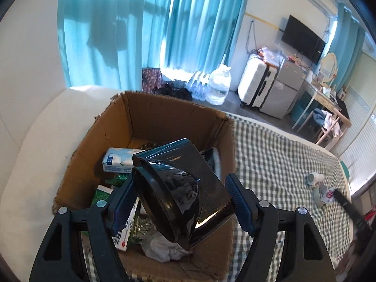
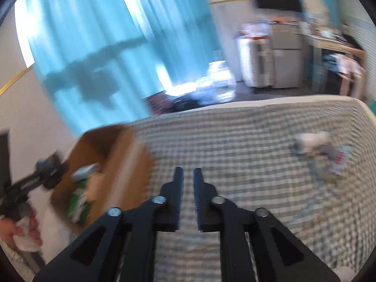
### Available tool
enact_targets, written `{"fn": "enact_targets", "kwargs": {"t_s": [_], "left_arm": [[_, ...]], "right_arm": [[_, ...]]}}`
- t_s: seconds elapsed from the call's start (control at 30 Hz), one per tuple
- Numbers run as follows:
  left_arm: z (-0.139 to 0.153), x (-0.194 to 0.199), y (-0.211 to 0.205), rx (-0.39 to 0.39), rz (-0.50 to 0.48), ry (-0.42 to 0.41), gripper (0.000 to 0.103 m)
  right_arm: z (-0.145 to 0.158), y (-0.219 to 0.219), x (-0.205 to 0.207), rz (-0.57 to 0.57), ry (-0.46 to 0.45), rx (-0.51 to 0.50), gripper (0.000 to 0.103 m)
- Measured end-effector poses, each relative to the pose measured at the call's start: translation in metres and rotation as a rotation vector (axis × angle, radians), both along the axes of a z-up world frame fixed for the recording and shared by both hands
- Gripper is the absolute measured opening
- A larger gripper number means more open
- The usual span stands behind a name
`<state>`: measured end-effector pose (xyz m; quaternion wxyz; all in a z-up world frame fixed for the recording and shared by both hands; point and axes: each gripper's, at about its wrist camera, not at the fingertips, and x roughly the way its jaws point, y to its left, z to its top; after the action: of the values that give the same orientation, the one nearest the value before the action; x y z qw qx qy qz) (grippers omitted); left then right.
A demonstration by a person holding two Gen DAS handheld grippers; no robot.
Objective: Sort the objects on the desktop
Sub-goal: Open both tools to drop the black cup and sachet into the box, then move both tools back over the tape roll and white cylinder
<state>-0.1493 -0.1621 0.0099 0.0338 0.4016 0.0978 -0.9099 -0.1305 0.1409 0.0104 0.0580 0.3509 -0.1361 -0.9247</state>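
- Black and glossy, a plastic nozzle-shaped piece (image 1: 178, 188) sits clamped between the blue pads (image 1: 239, 206) of the left gripper (image 1: 181, 199), pressed from both sides and tilted, its round collar toward the camera.
- Directly under it stands an open cardboard box (image 1: 141, 115), so the held piece hangs above the box's contents.
- Inside the box lie a white-and-blue tissue pack (image 1: 117, 159) at the far left, green packaging (image 1: 101, 192) on the near left, and crumpled pale plastic (image 1: 157, 249) at the near edge.
- The box rests on a green-and-white checked cover (image 1: 277, 155), which spreads to the right.
- Far right on that cover lies a small pale cluster of objects (image 1: 319, 188), well apart from the box.
- The right gripper (image 2: 188, 176) has its jaws standing a narrow gap apart, with nothing between them; it hangs over bare checked cover.
- From the right wrist view, blurred, the box is at the left, the left gripper at its left edge, and the pale cluster at the far right.
- Beyond hang turquoise curtains (image 1: 112, 30), with a white suitcase (image 1: 256, 82) farther right.
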Motion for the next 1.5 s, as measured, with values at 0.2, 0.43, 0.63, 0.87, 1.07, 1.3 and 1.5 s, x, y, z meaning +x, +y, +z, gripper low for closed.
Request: {"fn": "enact_targets", "kwargs": {"t_s": [0.2, 0.43, 0.63, 0.87, 1.07, 1.3, 1.5], "left_arm": [[-0.027, -0.030, -0.006, -0.035, 0.041, -0.065, 0.076], [-0.043, -0.061, 0.005, -0.198, 0.148, -0.125, 0.101], [-0.031, -0.078, 0.046, -0.197, 0.117, -0.071, 0.101], [-0.028, -0.098, 0.155, -0.172, -0.103, -0.008, 0.103], [-0.062, -0.114, 0.259, -0.186, -0.291, -0.052, 0.103], [-0.106, -0.105, 0.383, -0.104, -0.524, -0.079, 0.103], [-0.151, -0.085, 0.479, -0.025, -0.739, -0.134, 0.103]], "right_arm": [[-0.028, 0.106, -0.008, -0.317, -0.050, 0.094, 0.046], [-0.067, 0.178, -0.021, -0.456, -0.115, 0.084, 0.046], [-0.085, 0.203, -0.035, -0.465, -0.131, 0.081, 0.046], [-0.108, 0.226, -0.058, -0.439, -0.159, 0.088, 0.045], [-0.130, 0.242, -0.080, -0.383, -0.195, 0.050, 0.004], [-0.094, 0.273, -0.045, -0.444, -0.055, -0.028, 0.004], [-0.095, 0.315, -0.013, -0.554, -0.052, -0.059, 0.004]]}}
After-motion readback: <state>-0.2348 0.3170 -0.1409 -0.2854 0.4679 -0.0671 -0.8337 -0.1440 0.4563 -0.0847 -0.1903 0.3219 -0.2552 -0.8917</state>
